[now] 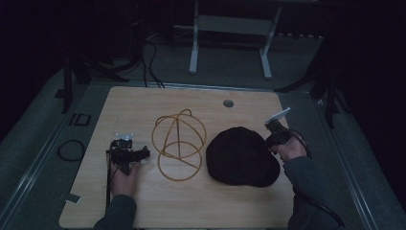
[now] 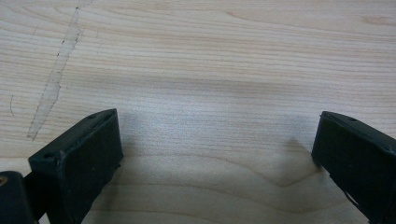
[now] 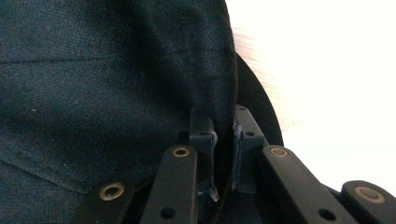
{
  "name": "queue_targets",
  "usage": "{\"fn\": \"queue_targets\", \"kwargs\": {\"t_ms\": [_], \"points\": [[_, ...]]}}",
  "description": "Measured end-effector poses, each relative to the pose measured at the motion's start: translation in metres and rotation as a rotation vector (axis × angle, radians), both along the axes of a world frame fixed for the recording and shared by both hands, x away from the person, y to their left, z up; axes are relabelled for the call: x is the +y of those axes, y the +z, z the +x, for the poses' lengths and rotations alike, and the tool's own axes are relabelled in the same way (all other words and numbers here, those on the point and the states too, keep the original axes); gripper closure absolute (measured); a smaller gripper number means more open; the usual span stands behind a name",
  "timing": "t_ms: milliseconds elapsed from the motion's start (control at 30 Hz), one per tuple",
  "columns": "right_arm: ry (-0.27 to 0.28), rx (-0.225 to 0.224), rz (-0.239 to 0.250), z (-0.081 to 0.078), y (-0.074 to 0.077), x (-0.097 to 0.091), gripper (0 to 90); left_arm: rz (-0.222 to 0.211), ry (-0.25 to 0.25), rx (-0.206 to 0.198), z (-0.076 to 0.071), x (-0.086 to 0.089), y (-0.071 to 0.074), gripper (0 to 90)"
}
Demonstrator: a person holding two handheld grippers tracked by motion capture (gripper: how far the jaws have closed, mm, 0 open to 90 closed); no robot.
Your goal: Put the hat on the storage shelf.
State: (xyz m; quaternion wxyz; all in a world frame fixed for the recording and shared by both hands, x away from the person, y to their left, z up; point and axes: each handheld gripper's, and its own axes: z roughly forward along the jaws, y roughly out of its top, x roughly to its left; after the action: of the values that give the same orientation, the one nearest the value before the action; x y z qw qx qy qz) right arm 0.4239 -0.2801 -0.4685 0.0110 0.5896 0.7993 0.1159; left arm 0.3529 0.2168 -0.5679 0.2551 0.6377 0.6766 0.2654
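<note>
hat (image 1: 242, 157) on table (image 1: 143, 103) | wire frame (image 1: 179, 143) just left of hat

Black grippers (image 1: 125, 154) w/ brass rivets, grey top plate (image 1: 277, 115), dark cable, grey-green sleeves (image 1: 302, 172)

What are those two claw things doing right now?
Left gripper: jaws open, nothing between them, over the bare table.
Right gripper: jaws closed on the edge of the black hat.

High cam overlooks whole table (image 1: 143, 201); gripper cams sit close: left faces tabletop, right faces hat (image 3: 102, 74).
</note>
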Motion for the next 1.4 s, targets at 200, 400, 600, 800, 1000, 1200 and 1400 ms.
{"fn": "queue_targets", "kwargs": {"t_ms": [200, 400, 600, 800, 1000, 1200, 1400], "points": [[0.009, -0.006, 0.018, 0.005, 0.017, 0.000, 81.8, 0.000, 0.000, 0.000, 0.000, 0.000, 0.000, 1.2], [0.028, -0.012, 0.005, 0.009, 0.036, 0.001, 81.7, 0.000, 0.000, 0.000, 0.000, 0.000, 0.000, 1.2], [0.036, -0.011, 0.019, 0.013, 0.049, -0.001, 81.7, -0.003, 0.003, -0.001, 0.000, 0.000, 0.000, 1.2], [0.040, -0.005, 0.026, 0.015, 0.058, -0.003, 81.6, -0.003, 0.000, -0.002, 0.000, -0.001, 0.000, 1.2], [0.030, -0.008, 0.043, 0.018, 0.069, -0.008, 81.6, -0.003, -0.002, -0.003, 0.000, -0.001, 0.000, 1.2], [0.027, -0.019, 0.050, 0.019, 0.084, -0.013, 81.6, -0.004, -0.001, -0.004, 0.000, -0.001, 0.000, 1.2], [0.021, -0.022, 0.067, 0.020, 0.095, -0.018, 81.6, -0.003, -0.003, -0.002, 0.000, -0.001, 0.000, 1.2]]}}
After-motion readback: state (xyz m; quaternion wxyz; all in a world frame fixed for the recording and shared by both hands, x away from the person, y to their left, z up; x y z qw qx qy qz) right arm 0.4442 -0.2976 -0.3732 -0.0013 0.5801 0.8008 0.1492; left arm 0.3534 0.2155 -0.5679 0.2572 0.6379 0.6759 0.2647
